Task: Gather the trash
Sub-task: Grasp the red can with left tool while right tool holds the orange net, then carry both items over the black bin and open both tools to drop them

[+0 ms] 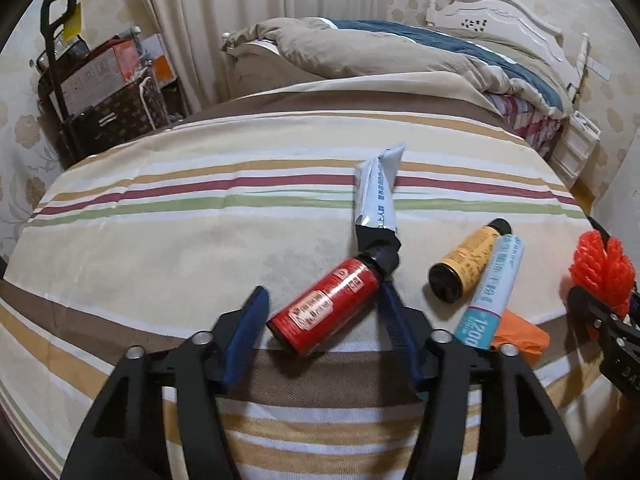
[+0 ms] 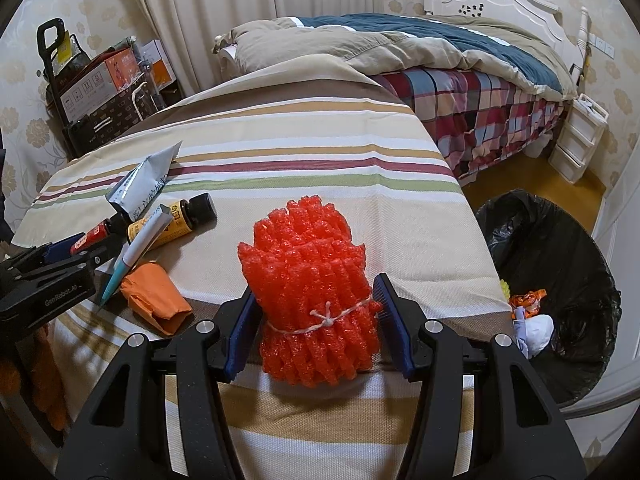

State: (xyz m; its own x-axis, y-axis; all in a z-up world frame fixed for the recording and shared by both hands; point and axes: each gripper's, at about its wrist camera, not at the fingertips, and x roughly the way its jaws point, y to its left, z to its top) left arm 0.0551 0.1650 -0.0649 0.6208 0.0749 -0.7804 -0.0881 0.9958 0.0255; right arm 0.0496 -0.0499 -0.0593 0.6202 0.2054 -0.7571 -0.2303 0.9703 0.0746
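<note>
On the striped cloth, a red bottle (image 1: pixel 328 306) with a black cap lies slanted between the blue pads of my left gripper (image 1: pixel 322 288). The right pad is against its shoulder and the left pad at its base, so the gripper is shut on it. My right gripper (image 2: pixel 316 286) is shut on a tied bundle of red foam netting (image 2: pixel 308 264), one pad on each side. Loose on the cloth lie a silver tube (image 1: pixel 378 196), a yellow bottle (image 1: pixel 466 264), a blue-and-white tube (image 1: pixel 492 296) and crumpled orange paper (image 1: pixel 520 336).
A bin lined with a black bag (image 2: pixel 592 248) stands on the floor just right of the table's edge, with some wrappers in it. A bed (image 2: pixel 460 92) with a checked sheet lies behind. Boxes and a trolley (image 2: pixel 100 92) stand at the far left.
</note>
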